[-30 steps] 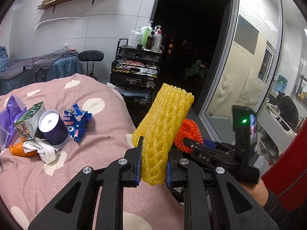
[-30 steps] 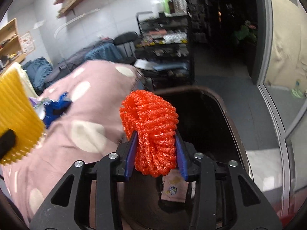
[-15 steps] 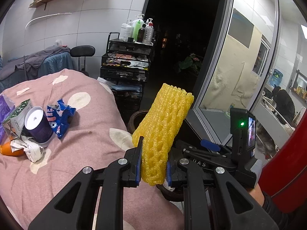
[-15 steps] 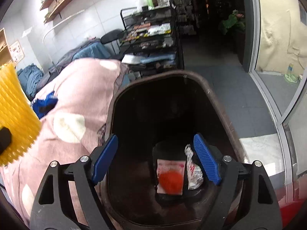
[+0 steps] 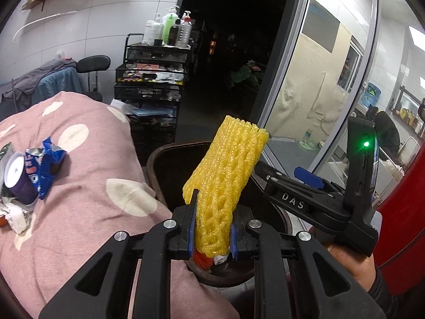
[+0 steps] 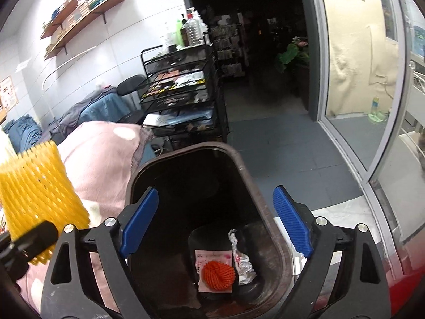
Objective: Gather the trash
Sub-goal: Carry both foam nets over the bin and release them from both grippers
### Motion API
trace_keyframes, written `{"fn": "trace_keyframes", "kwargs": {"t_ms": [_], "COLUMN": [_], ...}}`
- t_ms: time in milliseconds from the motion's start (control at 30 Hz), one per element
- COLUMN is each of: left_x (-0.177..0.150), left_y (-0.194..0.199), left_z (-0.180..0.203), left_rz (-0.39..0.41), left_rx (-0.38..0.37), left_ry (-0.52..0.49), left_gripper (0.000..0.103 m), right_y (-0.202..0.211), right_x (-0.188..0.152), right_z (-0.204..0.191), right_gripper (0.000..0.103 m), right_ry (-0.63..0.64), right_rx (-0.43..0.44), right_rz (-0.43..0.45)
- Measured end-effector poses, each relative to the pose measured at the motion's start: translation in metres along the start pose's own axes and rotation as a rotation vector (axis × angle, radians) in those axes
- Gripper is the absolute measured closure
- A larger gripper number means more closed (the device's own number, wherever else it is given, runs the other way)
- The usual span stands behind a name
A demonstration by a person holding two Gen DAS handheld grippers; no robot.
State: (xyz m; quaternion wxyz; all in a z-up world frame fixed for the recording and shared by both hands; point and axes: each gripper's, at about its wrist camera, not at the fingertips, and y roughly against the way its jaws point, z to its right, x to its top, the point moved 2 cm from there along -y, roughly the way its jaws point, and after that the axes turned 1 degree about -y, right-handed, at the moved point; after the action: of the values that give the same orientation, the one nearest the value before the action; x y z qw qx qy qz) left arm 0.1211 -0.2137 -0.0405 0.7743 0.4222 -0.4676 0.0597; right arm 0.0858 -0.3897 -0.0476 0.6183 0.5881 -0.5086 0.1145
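Clamped between the blue pads of the left gripper (image 5: 211, 235) is a yellow foam-net fruit sleeve (image 5: 225, 175), held by its lower end and standing up at a slight tilt over the dark brown plastic trash bin (image 6: 268, 212). Nothing is held by the right gripper (image 6: 215, 218) — its jaws have just been opening and now stand wide apart above the bin's mouth, with only the bin's interior seen between them. At the bottom of the bin an orange foam-net sleeve (image 6: 219, 275) is seen, curled into a ball and resting on a pink-and-white paper wrapper (image 6: 212, 256), with a crumpled silver foil wrapper (image 6: 243, 260) just beside it. In the left wrist view the orange net shows just below the yellow sleeve's lower end.

Directly against the bin's left side lies a pink blanket with cream spots (image 5: 79, 194). More trash is gathered on it, well apart from the bin: a torn blue snack packet (image 5: 46, 164), a purple cylindrical can with a white lid (image 5: 17, 178) touching it, and crumpled white paper (image 5: 16, 215) at the frame's edge. Behind the bin stands a black wire-mesh trolley (image 6: 183, 90) carrying bottles — beside a dark open doorway.
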Motion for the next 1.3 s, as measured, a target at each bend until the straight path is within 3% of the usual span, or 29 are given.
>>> {"fn": "trace_keyframes", "kwargs": {"t_ms": [533, 633, 700, 867, 1067, 1300], "left_x": [-0.005, -0.008, -0.010, -0.010, -0.012, -0.012], "left_y": [-0.052, -0.056, -0.056, -0.056, -0.051, -0.025], "left_z": [0.009, 0.007, 0.006, 0.006, 0.007, 0.007], "left_rz": [-0.137, -0.155, -0.145, -0.139, -0.118, -0.041], "left_rx": [-0.025, -0.022, -0.009, -0.003, 0.003, 0.039], "left_ry": [-0.002, 0.003, 0.006, -0.004, -0.007, -0.041], "left_gripper": [0.083, 0.063, 0.037, 0.014, 0.010, 0.008], "right_y": [0.009, 0.009, 0.009, 0.008, 0.008, 0.007], "right_x": [0.012, 0.013, 0.013, 0.014, 0.014, 0.014], "right_z": [0.024, 0.027, 0.029, 0.029, 0.029, 0.026], "right_gripper": [0.014, 0.012, 0.012, 0.010, 0.008, 0.007], "right_ry": [-0.033, -0.039, -0.045, -0.046, -0.051, -0.041], "right_rx": [-0.070, -0.080, -0.080, -0.083, -0.085, -0.064], "right_rz": [0.044, 0.046, 0.044, 0.044, 0.051, 0.059]}}
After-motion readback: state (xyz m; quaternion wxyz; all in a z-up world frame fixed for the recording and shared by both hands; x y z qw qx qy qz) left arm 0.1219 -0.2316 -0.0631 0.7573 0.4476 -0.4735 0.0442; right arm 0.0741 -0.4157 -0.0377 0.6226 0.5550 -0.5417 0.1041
